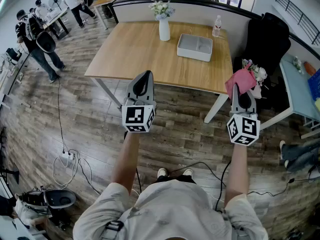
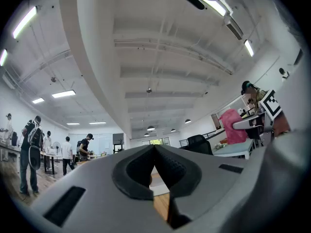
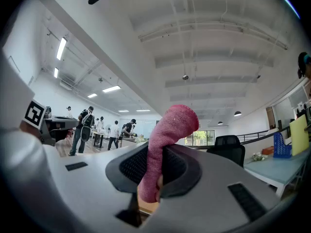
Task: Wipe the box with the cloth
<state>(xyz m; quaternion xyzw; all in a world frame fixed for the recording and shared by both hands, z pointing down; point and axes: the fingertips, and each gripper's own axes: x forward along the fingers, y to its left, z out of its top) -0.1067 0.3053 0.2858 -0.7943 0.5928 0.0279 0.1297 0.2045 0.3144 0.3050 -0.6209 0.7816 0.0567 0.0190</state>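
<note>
A white box [image 1: 194, 47] sits on the wooden table [image 1: 135, 54], toward its right side. My right gripper [image 1: 244, 86] is shut on a pink cloth [image 1: 240, 81], held in the air off the table's near right corner. In the right gripper view the pink cloth [image 3: 167, 140] sticks up from between the closed jaws. My left gripper [image 1: 143, 80] is shut with nothing in it, raised in front of the table's near edge. In the left gripper view its jaws meet at the tips and the pink cloth [image 2: 232, 126] shows at the right.
A white vase with flowers [image 1: 163, 21] and a water bottle [image 1: 216, 26] stand on the table. A black chair [image 1: 264, 44] and a light blue desk [image 1: 299, 89] lie to the right. Cables and a power strip [image 1: 66, 158] lie on the wood floor. People [image 1: 37, 39] stand at the far left.
</note>
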